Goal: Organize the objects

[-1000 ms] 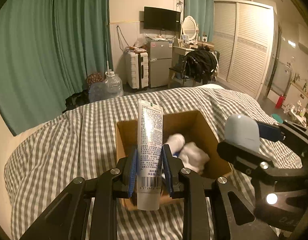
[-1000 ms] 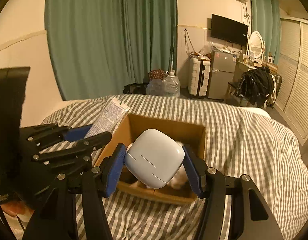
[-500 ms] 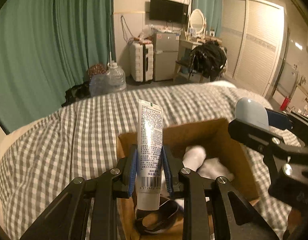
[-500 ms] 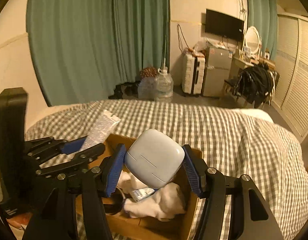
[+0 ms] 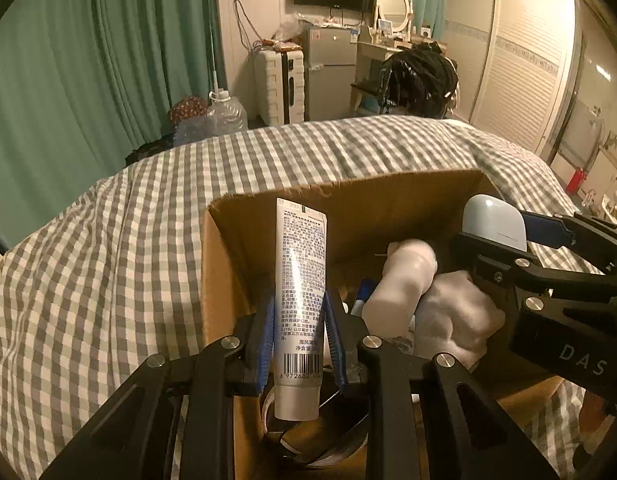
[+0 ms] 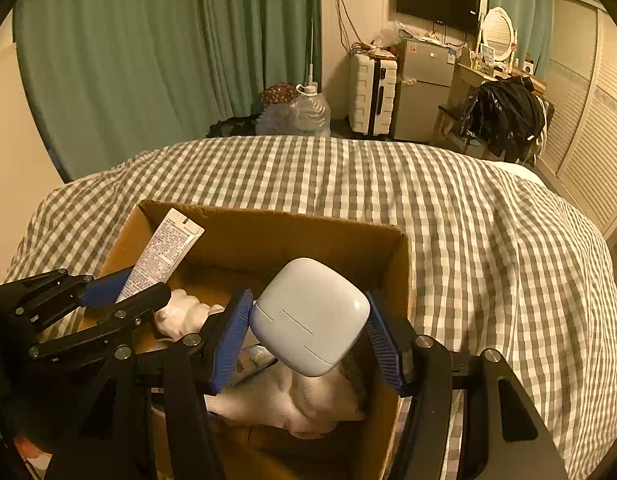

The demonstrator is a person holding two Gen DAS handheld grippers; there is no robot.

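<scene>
Left gripper [image 5: 298,330] clamped on a white plastic tube with blue print and a barcode [image 5: 299,280], blue pads pinching its lower half. Tube stands upright, crimped end up, cap end cut off from view below the jaws. It sits over the near-left corner of an open brown cardboard box [image 5: 348,208].

Right gripper [image 6: 308,334] clamped on a pale blue-white rounded-square plastic case [image 6: 310,316], pads on its two opposite sides, case tilted with a seam line facing the camera. It hangs above the box's right half, just inside the far-right wall. In the left view only the case's domed top shows past the right gripper's frame.

Under and ahead of both grippers, inside the box: crumpled white socks or cloth [image 5: 440,304], can't tell which. A small blue-and-white item between them is mostly hidden. Below the tube, a dark curved band or strap [image 5: 328,446], partly cut off, unidentifiable.

Box floor mostly covered; near wall out of frame in both views.

Box rests on a grey-and-white checked bed cover [image 6: 488,240]. Beyond it, well apart: green curtains [image 6: 148,60], white hard-shell suitcase [image 6: 372,94].
</scene>
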